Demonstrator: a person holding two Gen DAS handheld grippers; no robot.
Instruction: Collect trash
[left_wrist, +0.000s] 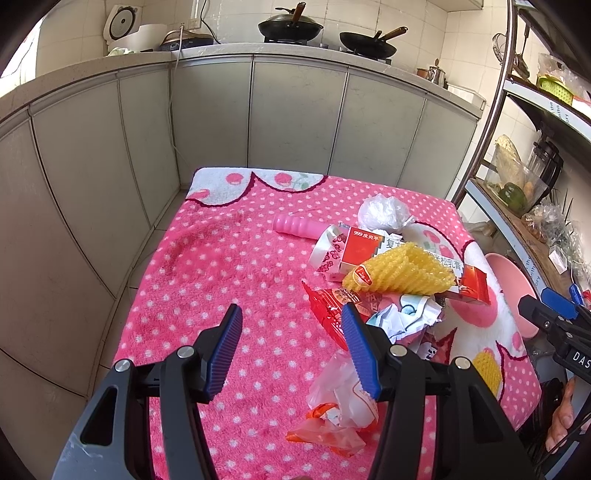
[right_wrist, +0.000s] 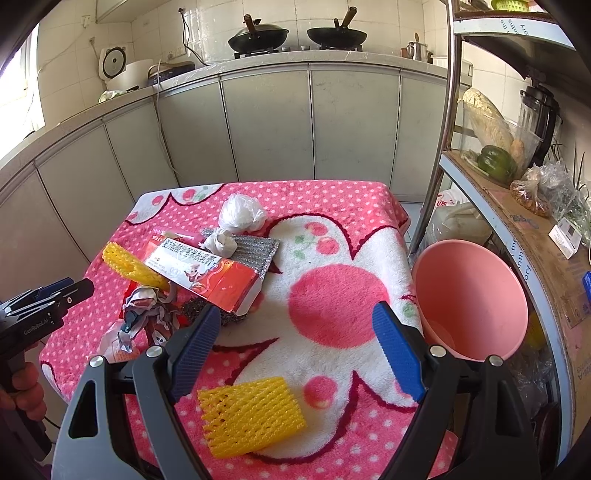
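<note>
The trash lies in a loose heap on a pink polka-dot blanket (right_wrist: 332, 195), and the red-and-white medicine box (right_wrist: 207, 273) serves as its centre. Against the box's far side sit a silver scouring pad (right_wrist: 255, 247) with a small white paper wad (right_wrist: 220, 242) on it, and beyond those a balled white plastic bag (right_wrist: 240, 214). At the box's left end a yellow foam fruit net (right_wrist: 127, 266) pokes out from under it; in front of the box lie crumpled printed paper (right_wrist: 147, 314) and a dark steel-wool scrubber (right_wrist: 199, 312). A second yellow foam net (right_wrist: 251, 417) lies alone, well in front of the box. The right gripper (right_wrist: 295, 350) hangs above this second net with its fingers spread wide and nothing between them. The left gripper (left_wrist: 291, 350) is likewise wide open and empty, hovering near the box's front, over a red snack wrapper (left_wrist: 328, 314) and a clear plastic wrapper (left_wrist: 340, 402). A pink plastic handle (left_wrist: 295, 226) lies behind the box in the left view. To the right of the box, off the blanket's edge, stands a pink basin (right_wrist: 469, 295), beside a metal shelf rack (right_wrist: 439, 147).
</note>
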